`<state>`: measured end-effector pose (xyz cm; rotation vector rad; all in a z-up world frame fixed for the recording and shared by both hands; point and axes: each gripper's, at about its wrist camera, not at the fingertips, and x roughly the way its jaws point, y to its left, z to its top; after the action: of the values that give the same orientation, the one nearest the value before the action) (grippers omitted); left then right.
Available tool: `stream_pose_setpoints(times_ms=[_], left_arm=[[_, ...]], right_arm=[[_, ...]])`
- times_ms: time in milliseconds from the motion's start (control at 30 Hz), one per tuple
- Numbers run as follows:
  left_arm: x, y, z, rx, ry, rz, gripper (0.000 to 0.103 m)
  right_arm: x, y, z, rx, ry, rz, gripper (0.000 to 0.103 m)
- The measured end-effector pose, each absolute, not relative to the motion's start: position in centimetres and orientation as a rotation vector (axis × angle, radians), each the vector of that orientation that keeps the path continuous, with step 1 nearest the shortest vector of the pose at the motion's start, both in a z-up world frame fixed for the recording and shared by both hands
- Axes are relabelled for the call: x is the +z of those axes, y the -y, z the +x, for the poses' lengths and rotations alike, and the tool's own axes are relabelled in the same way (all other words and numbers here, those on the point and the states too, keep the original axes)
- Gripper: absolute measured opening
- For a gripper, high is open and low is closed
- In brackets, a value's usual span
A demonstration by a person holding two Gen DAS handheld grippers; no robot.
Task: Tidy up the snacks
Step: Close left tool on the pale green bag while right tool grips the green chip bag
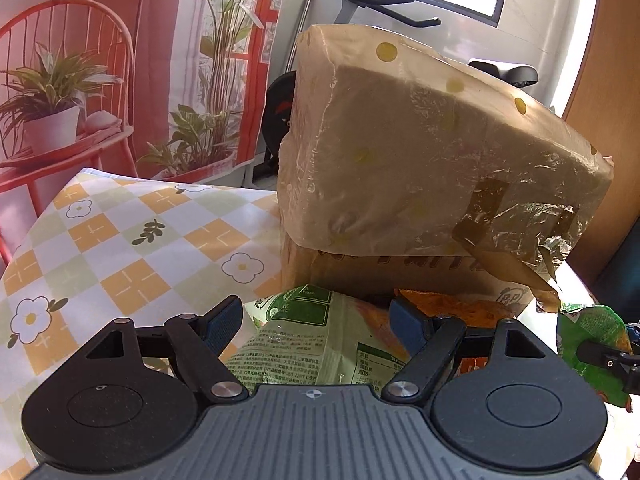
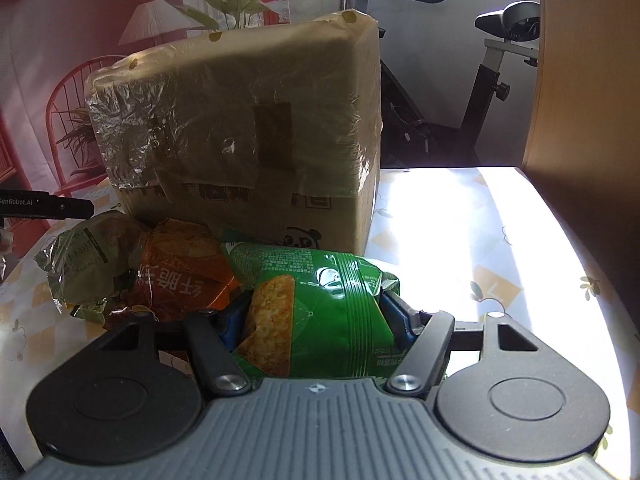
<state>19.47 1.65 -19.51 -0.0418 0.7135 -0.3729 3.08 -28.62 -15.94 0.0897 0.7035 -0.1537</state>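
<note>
A tall cardboard box wrapped in plastic film stands on the table, also in the right wrist view. My left gripper is open, its blue pads either side of a pale green snack bag lying below it; contact is unclear. An orange snack bag lies beside it against the box. My right gripper is shut on a bright green snack bag, which also shows at the right edge of the left wrist view. The orange bag and pale green bag lie to its left.
The table has a checked flower-print cloth, sunlit on the right. An exercise bike stands behind the table. A wooden panel rises at the right. A printed backdrop with a red chair hangs at the left.
</note>
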Motion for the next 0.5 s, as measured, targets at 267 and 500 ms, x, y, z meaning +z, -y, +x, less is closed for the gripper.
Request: stream_pose_setpoints(times_ms=[267,500], left_arm=[[-22.0,-0.6,18.2,-0.434,-0.799,0.078,0.099],[-23.1,-0.5,17.5,-0.401,-0.806,0.122,0.103]], right_arm=[[-15.7,27.4,3.7,-0.105,-0.683,0.079,0.069],[-16.1,26.5,4.0,-0.077,-0.69,0.079,0.069]])
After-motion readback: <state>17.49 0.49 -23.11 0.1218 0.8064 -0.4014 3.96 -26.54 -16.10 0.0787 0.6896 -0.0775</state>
